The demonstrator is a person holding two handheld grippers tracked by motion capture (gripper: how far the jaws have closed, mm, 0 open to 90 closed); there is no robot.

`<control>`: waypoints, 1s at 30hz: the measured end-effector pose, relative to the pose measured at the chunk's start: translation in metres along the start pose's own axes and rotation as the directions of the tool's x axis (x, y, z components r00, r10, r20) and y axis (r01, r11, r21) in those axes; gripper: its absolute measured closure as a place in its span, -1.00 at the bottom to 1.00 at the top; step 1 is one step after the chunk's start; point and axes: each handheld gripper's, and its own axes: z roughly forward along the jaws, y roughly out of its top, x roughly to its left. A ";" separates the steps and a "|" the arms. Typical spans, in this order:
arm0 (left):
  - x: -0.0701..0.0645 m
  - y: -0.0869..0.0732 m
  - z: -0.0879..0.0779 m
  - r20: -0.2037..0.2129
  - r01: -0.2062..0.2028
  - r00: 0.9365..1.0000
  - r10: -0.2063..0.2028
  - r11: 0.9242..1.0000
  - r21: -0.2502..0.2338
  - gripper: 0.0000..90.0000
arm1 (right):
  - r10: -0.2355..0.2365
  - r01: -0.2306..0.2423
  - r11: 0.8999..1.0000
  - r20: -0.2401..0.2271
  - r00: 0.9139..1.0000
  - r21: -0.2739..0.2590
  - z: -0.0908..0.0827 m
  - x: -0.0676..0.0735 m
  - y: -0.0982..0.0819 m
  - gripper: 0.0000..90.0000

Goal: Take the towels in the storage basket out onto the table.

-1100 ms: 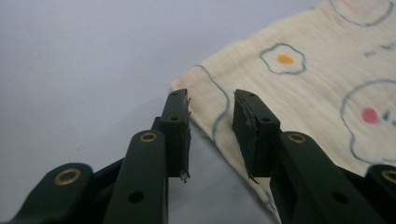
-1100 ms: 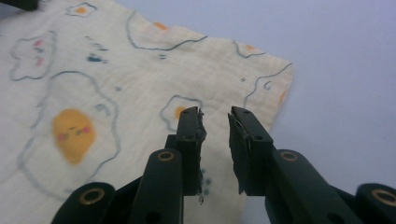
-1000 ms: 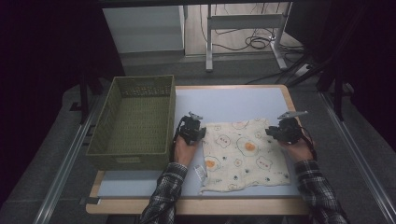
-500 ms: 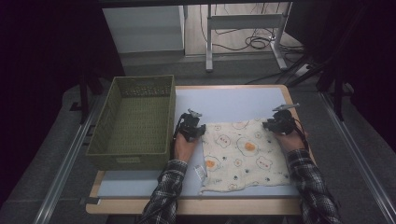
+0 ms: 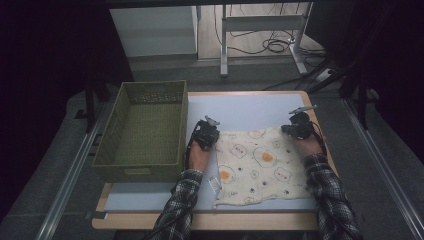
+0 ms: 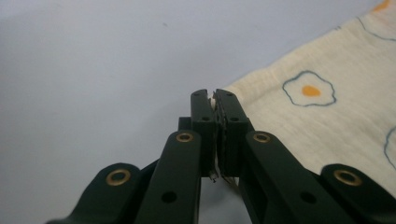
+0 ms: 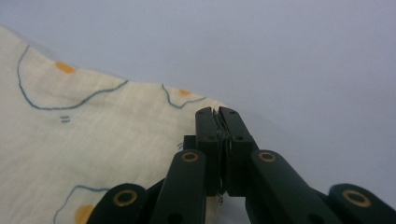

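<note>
A cream cloth (image 5: 260, 165) printed with fried eggs lies spread on the pale blue table top (image 5: 250, 105). My left gripper (image 5: 216, 134) sits at the cloth's far left corner. In the left gripper view its jaws (image 6: 214, 95) have just closed, and a thin edge of the cloth (image 6: 317, 121) is pinched between them. My right gripper (image 5: 287, 129) is at the far right corner. Its jaws (image 7: 218, 112) have also just closed, with the corner of the cloth (image 7: 107, 130) caught between the pads. Both corners rest low on the table.
A green woven basket (image 5: 145, 165) stands empty at the table's left side, close beside my left hand. Bare table top lies beyond the cloth toward the far edge. A small white tag (image 5: 215, 185) lies near the cloth's near left corner.
My right hand has shifted left and a little farther away, onto the cloth's far right corner. The left hand has stayed at the far left corner.
</note>
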 end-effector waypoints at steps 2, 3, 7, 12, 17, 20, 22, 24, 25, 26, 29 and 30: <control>0.002 0.003 -0.003 -0.017 0.007 1.000 -0.007 1.000 -0.021 0.95 | 0.000 0.000 1.000 0.009 1.000 -0.019 -0.002 0.000 0.003 0.94; 0.003 0.006 -0.005 -0.033 0.010 0.999 -0.011 0.999 -0.037 0.95 | 0.002 -0.001 0.999 0.016 1.000 -0.035 -0.004 0.000 0.005 0.94; 0.006 0.010 -0.013 -0.047 0.024 0.999 -0.027 0.997 -0.069 0.93 | -0.002 0.003 0.998 0.011 1.000 -0.059 -0.009 0.002 0.006 0.94; -0.003 0.002 -0.019 -0.009 0.031 0.999 -0.032 0.996 -0.083 0.92 | -0.010 0.009 0.998 -0.020 1.000 -0.063 -0.017 0.007 -0.006 0.94; -0.018 -0.004 -0.033 0.030 -0.009 0.999 0.013 0.993 -0.115 0.92 | -0.027 0.024 0.997 -0.036 0.999 -0.077 -0.038 0.011 -0.022 0.94; -0.029 -0.008 -0.044 0.070 -0.024 0.997 0.033 0.991 -0.135 0.92 | -0.038 0.034 0.995 -0.039 0.999 -0.094 -0.050 0.012 -0.029 0.94; -0.034 -0.010 -0.050 0.080 -0.035 0.996 0.047 0.989 -0.142 0.92 | -0.044 0.039 0.994 -0.045 0.998 -0.105 -0.062 0.014 -0.035 0.94; -0.038 -0.013 -0.057 0.113 -0.035 0.992 0.053 0.987 -0.157 0.92 | -0.054 0.048 0.992 -0.046 0.997 -0.116 -0.071 0.015 -0.041 0.94; -0.040 -0.015 -0.060 0.125 -0.039 0.990 0.060 0.986 -0.162 0.92 | -0.061 0.054 0.991 -0.052 0.997 -0.125 -0.077 0.016 -0.046 0.94; -0.042 -0.017 -0.064 0.136 -0.045 0.988 0.069 0.984 -0.173 0.91 | -0.064 0.058 0.990 -0.050 0.997 -0.127 -0.080 0.017 -0.048 0.94; -0.049 -0.028 -0.074 0.147 -0.074 0.984 0.102 0.980 -0.185 0.91 | -0.069 0.061 0.989 -0.055 0.996 -0.134 -0.092 0.020 -0.060 0.94; -0.050 -0.031 -0.077 0.148 -0.079 0.983 0.107 0.980 -0.184 0.91 | -0.074 0.066 0.989 -0.055 0.996 -0.136 -0.095 0.021 -0.064 0.94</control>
